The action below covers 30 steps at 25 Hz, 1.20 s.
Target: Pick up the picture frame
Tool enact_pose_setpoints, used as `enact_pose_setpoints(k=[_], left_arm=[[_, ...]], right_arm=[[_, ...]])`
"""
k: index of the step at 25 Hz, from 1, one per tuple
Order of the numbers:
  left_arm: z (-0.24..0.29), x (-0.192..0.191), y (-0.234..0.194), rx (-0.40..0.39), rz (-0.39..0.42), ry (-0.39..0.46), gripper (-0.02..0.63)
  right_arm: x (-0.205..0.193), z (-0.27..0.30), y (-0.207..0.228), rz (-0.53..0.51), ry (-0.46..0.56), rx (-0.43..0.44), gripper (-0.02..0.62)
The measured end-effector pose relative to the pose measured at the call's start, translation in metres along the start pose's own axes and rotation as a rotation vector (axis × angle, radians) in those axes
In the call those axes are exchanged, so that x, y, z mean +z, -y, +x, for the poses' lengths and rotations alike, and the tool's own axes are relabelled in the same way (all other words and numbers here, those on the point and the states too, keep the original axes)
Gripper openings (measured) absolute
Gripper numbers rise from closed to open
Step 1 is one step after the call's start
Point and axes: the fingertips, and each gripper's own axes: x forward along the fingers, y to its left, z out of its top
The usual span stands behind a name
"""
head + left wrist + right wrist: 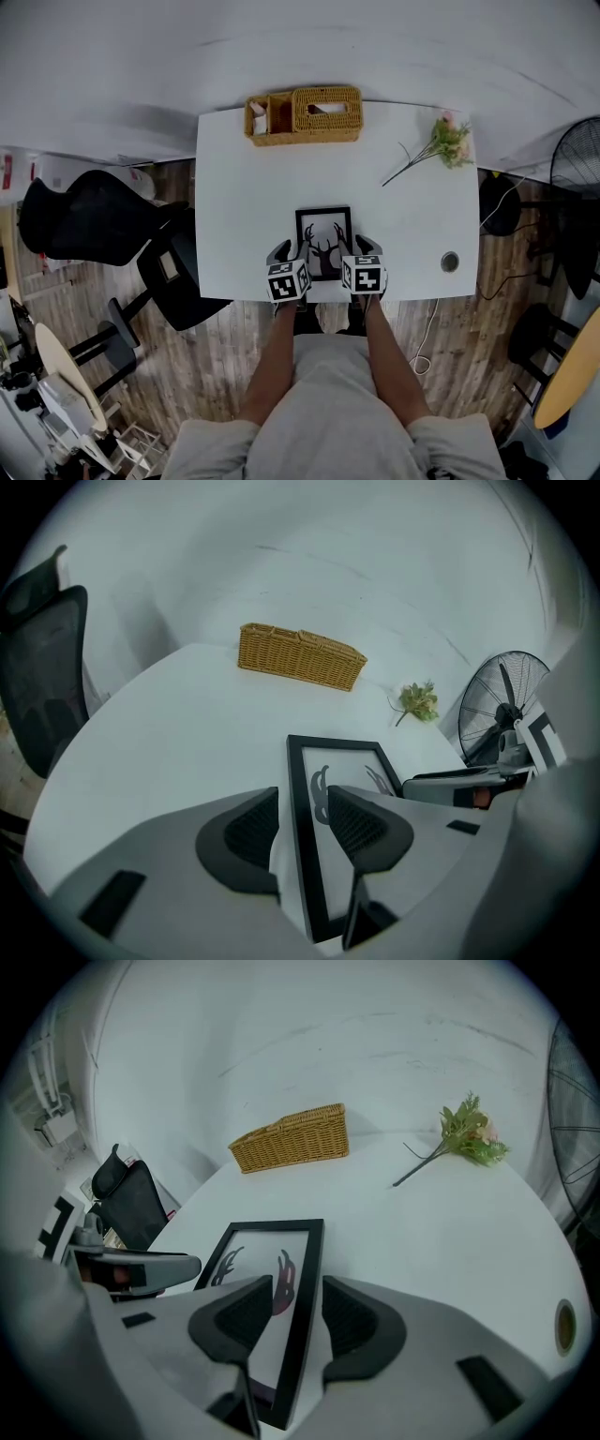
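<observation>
A black picture frame with a deer-antler print lies flat on the white table, close to its near edge. My left gripper stands open astride the frame's left rail, one pad on each side with a gap showing. My right gripper is open astride the right rail in the same way. In the left gripper view the left gripper has the rail between its pads; in the right gripper view so does the right gripper. Both point steeply down.
A wicker basket sits at the table's far edge. A flower sprig lies at the far right, and a round cable hole is near the right front. A black office chair stands left of the table, a fan to the right.
</observation>
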Motion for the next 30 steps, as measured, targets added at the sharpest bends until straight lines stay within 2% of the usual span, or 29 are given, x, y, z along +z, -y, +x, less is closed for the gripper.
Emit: enact_pose_setpoints(k=[21, 25, 30], left_arm=[[0.016, -0.025, 0.009, -0.028, 0.012, -0.082, 0.165], [0.017, -0.029, 0.008, -0.033, -0.033, -0.082, 0.16], [0.017, -0.028, 0.007, -0.027, -0.038, -0.072, 0.158]], right_arm=[[-0.02, 0.015, 0.003, 0.071, -0.049, -0.015, 0.147], [-0.02, 0.015, 0.002, 0.07, -0.047, -0.01, 0.13], [-0.02, 0.016, 0.002, 0.072, -0.046, -0.008, 0.129]])
